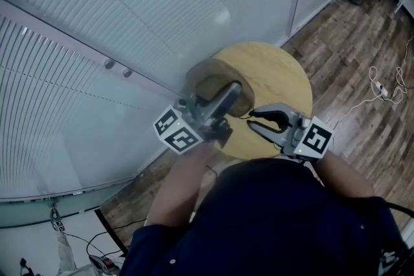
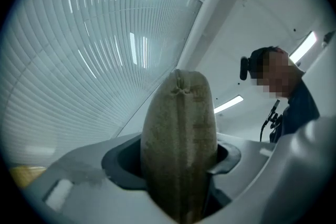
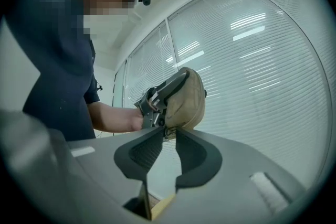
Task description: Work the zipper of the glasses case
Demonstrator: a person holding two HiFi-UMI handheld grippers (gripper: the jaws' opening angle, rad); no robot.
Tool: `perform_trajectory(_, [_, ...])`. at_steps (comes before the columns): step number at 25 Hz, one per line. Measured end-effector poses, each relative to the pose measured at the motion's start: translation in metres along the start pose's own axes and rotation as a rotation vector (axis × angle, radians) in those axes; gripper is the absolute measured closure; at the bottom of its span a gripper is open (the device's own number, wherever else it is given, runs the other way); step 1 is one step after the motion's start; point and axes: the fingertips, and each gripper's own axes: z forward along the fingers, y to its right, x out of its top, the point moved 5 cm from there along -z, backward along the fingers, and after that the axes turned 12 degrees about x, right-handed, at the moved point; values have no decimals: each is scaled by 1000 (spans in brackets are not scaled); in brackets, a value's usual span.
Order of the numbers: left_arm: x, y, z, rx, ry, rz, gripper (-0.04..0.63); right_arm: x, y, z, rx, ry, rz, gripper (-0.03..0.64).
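Note:
A tan fabric glasses case (image 1: 207, 77) is held in the air over a round wooden table (image 1: 278, 77). My left gripper (image 1: 229, 97) is shut on it. In the left gripper view the case (image 2: 178, 128) stands upright between the jaws of my left gripper (image 2: 178, 165), its zipper seam facing the camera. My right gripper (image 1: 251, 119) points at the case's near end from the right. In the right gripper view my right gripper (image 3: 168, 131) has its jaws a narrow gap apart just under the case (image 3: 191, 99), with a small zipper pull (image 3: 167, 135) hanging at the tips.
A glass wall with blinds (image 1: 129, 16) runs behind and to the left of the table. A wooden floor (image 1: 362, 42) with loose cables (image 1: 381, 90) lies to the right. My own body (image 1: 272, 216) fills the lower part of the head view.

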Motion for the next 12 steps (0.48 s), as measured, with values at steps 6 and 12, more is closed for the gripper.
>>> perform_trajectory(6, [1,-22,-23,76,-38,83,293,-16,14,-15,-58,-51,59,466])
perform_trajectory(12, [-15,-34,-35,156,-106,162,291,-17,32,-48,-198,-20,137,466])
